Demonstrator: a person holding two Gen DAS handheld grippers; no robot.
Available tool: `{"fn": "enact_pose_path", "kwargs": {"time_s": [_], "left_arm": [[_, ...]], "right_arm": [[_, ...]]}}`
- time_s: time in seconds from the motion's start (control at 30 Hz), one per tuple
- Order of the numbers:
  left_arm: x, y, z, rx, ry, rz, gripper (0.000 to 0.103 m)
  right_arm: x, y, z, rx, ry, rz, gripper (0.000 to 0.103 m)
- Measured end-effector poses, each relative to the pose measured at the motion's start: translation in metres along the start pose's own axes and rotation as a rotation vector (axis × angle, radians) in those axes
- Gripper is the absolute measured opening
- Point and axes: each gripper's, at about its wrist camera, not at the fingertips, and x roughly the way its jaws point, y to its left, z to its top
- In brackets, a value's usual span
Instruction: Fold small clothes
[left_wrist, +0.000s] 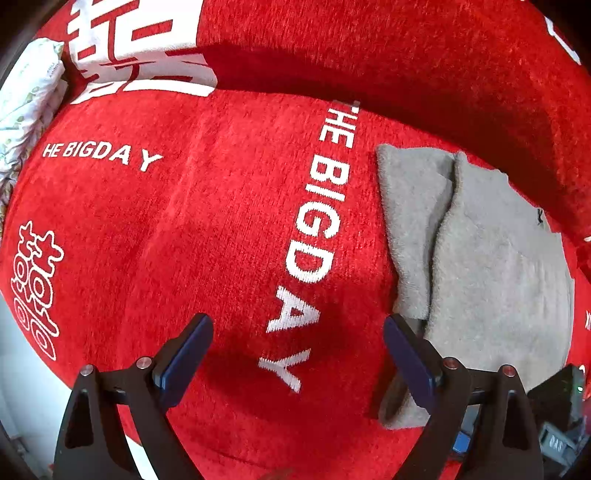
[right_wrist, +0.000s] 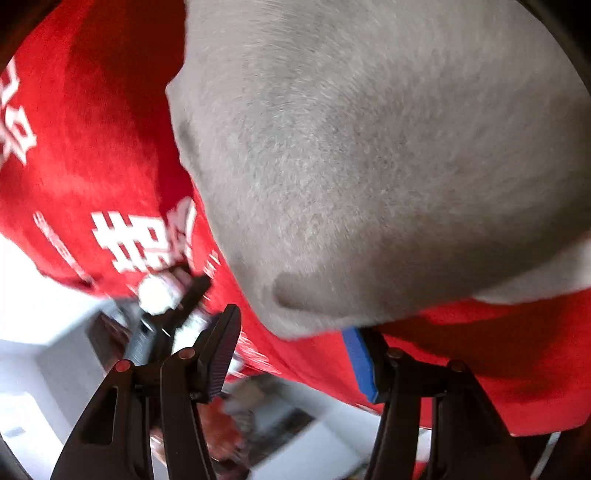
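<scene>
A grey fleece garment (left_wrist: 491, 266) lies folded on the red blanket (left_wrist: 184, 229), with one panel lapped over another along a long crease. My left gripper (left_wrist: 297, 328) points down over the blanket with its jaws wide open and nothing between them. Its right fingertip (left_wrist: 397, 328) is at the garment's near left edge. In the right wrist view the same grey garment (right_wrist: 369, 147) fills most of the frame, blurred. My right gripper (right_wrist: 291, 330) stands open, and the garment's near rounded corner sits just above the gap without being pinched.
The blanket bears white lettering (left_wrist: 314, 221) and rises into a fold at the back. A pale patterned cushion (left_wrist: 29, 92) lies at the far left. White floor (left_wrist: 18, 350) shows beyond the blanket's edge. Dark boxes (left_wrist: 554, 413) stand at lower right. A blurred dark tool with something white (right_wrist: 162, 299) is left of my right gripper.
</scene>
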Motion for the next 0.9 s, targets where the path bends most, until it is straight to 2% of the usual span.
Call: {"fn": "enact_pose_path", "kwargs": {"time_s": [0.03, 0.07, 0.1, 0.23, 0.43, 0.53, 0.67, 0.73, 0.77, 0.8, 0.9], "left_arm": [[0.002, 0.0, 0.001, 0.001, 0.007, 0.001, 0.094], [0.003, 0.0, 0.002, 0.003, 0.013, 0.006, 0.094], [0.006, 0.001, 0.003, 0.002, 0.015, 0.01, 0.094], [0.011, 0.003, 0.005, -0.003, 0.026, 0.006, 0.094], [0.017, 0.004, 0.005, 0.002, 0.05, -0.012, 0.094], [0.019, 0.003, 0.005, 0.012, 0.053, -0.016, 0.094], [0.018, 0.002, 0.004, 0.031, 0.056, -0.022, 0.094], [0.017, 0.001, 0.005, 0.031, 0.055, -0.031, 0.094], [0.017, 0.0, 0.005, 0.03, 0.054, -0.034, 0.094], [0.016, -0.001, 0.006, 0.031, 0.053, -0.037, 0.094], [0.017, -0.003, 0.008, 0.041, 0.056, -0.047, 0.094]], "right_arm": [[0.001, -0.001, 0.002, 0.019, -0.002, 0.023, 0.057], [0.003, 0.0, 0.003, 0.029, -0.005, 0.035, 0.036], [0.004, 0.003, 0.004, 0.024, -0.006, 0.032, 0.009], [0.003, 0.02, 0.002, -0.092, 0.008, -0.026, 0.009], [0.022, 0.022, -0.001, -0.211, 0.045, -0.213, 0.009], [0.026, 0.031, -0.003, -0.236, 0.069, -0.252, 0.014], [0.021, 0.041, -0.01, -0.305, 0.108, -0.309, 0.024], [0.014, 0.045, -0.015, -0.341, 0.11, -0.332, 0.036], [0.009, 0.044, -0.016, -0.348, 0.108, -0.338, 0.048], [0.004, 0.043, -0.017, -0.355, 0.102, -0.346, 0.052], [-0.011, 0.039, -0.016, -0.353, 0.078, -0.356, 0.055]]}}
